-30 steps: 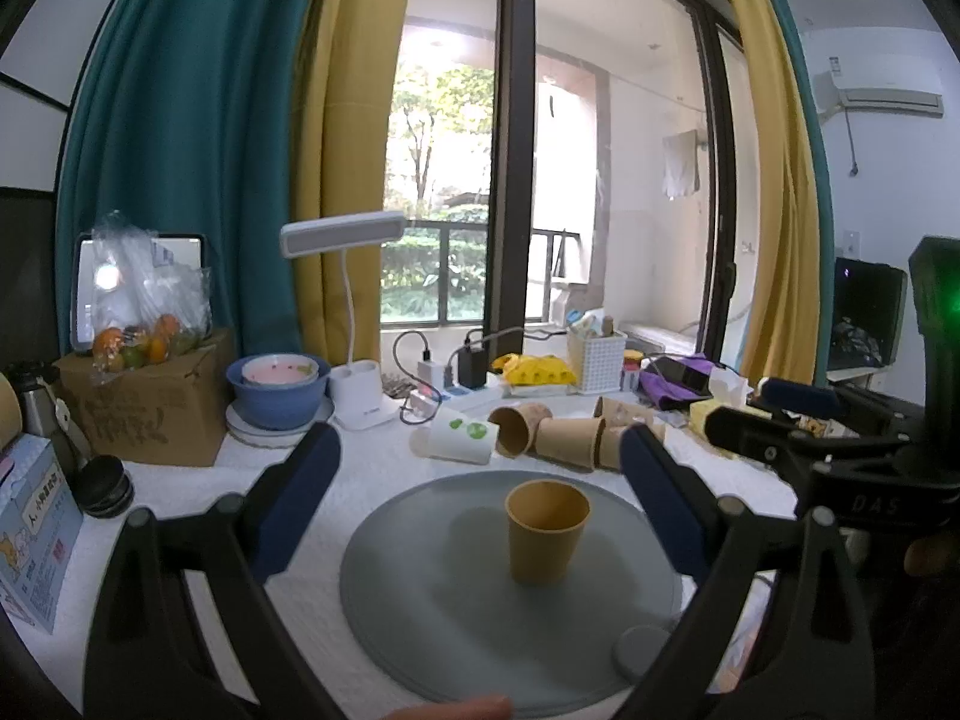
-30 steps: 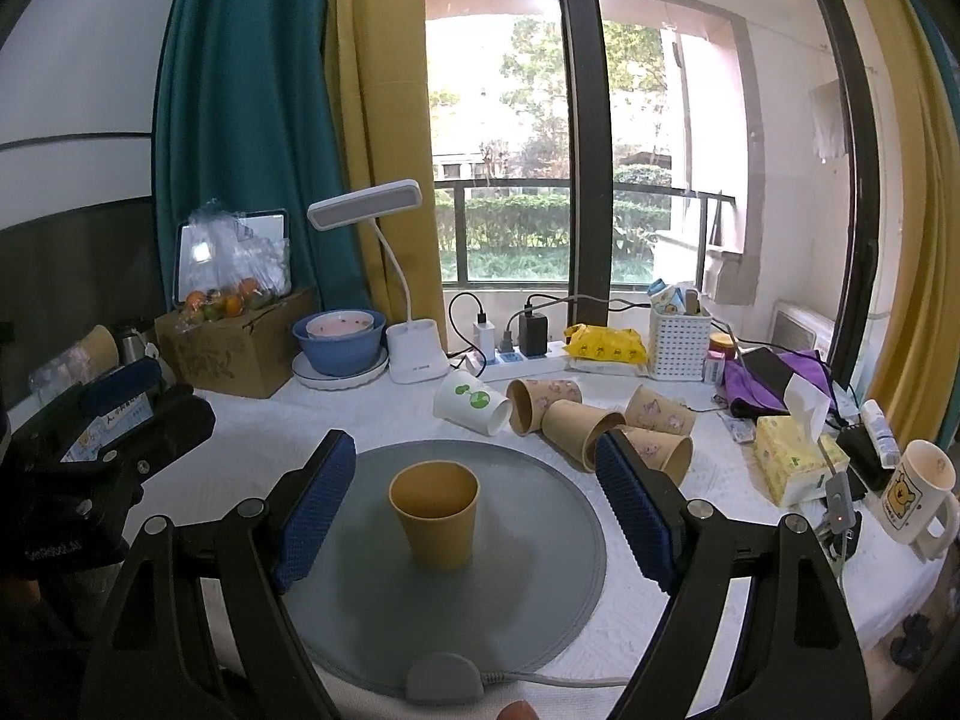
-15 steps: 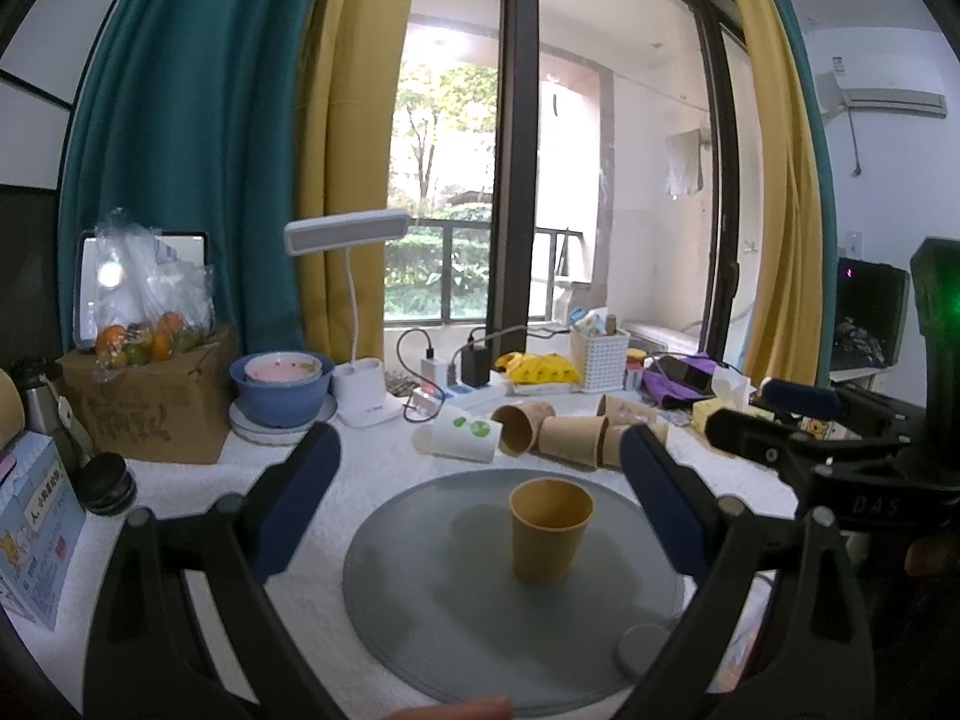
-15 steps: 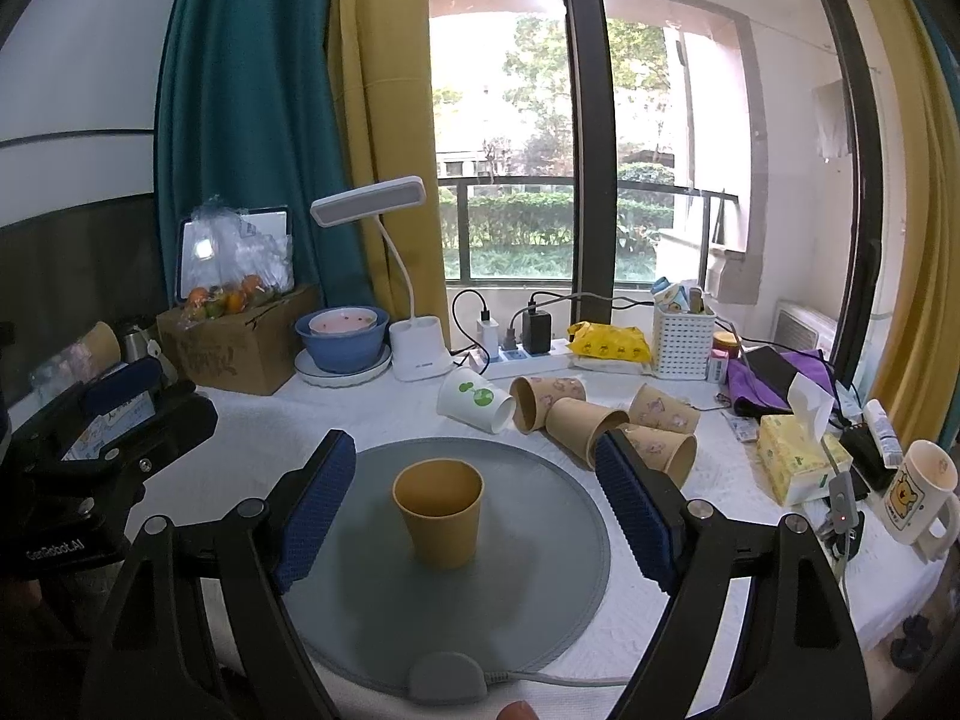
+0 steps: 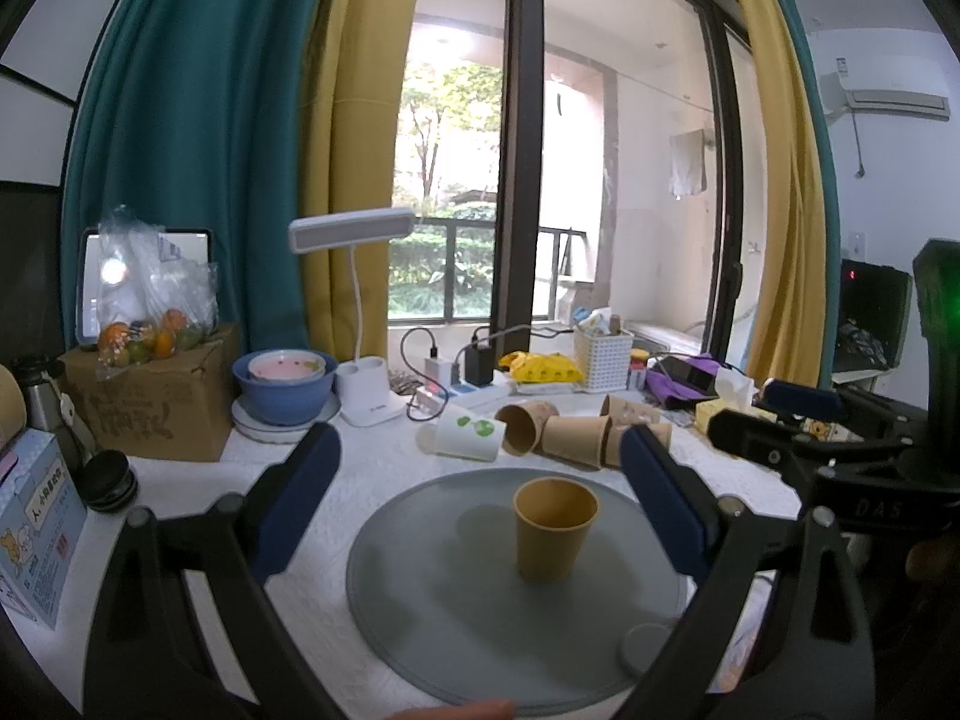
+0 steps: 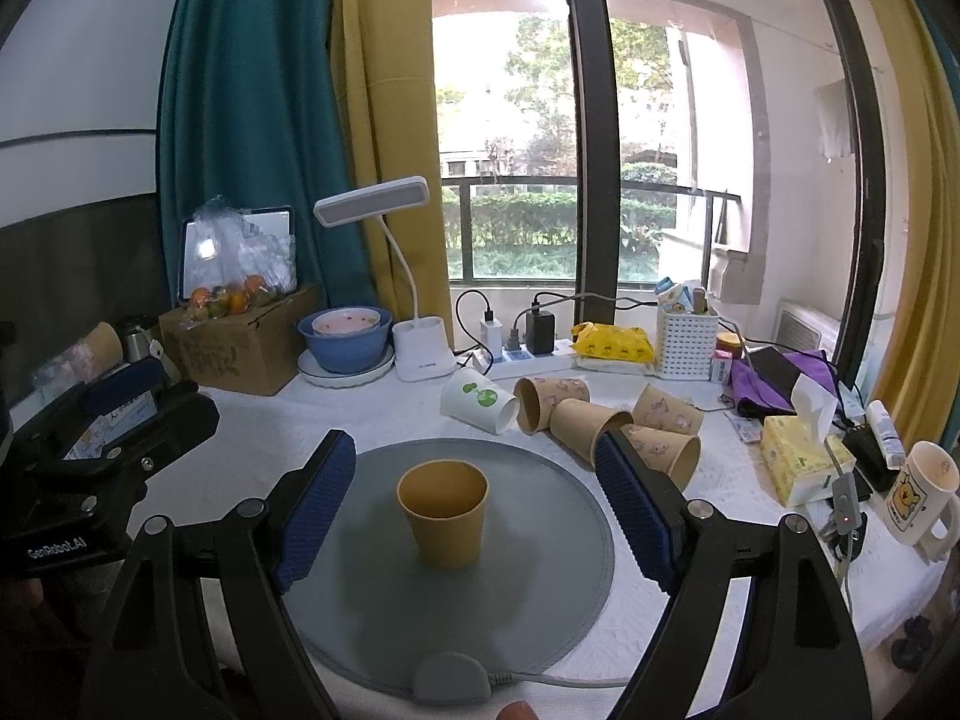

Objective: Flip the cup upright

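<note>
Grey mat [image 6: 372, 600] — cup [image 6: 444, 516] upright between wide-apart right gripper [image 6: 474, 510] pads, untouched.

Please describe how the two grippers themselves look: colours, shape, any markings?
Both the left gripper and right gripper have black Y-shaped frames with silver screws and dark blue textured pads. Seen from opposite cameras, white lettering reads "GenRobot.AI" on the left, "DAS" on the right.

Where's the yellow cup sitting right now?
The yellow cup stands upright near the middle of the round grey mat, in front of the tipped paper cups, between the open right gripper's fingers.
</note>
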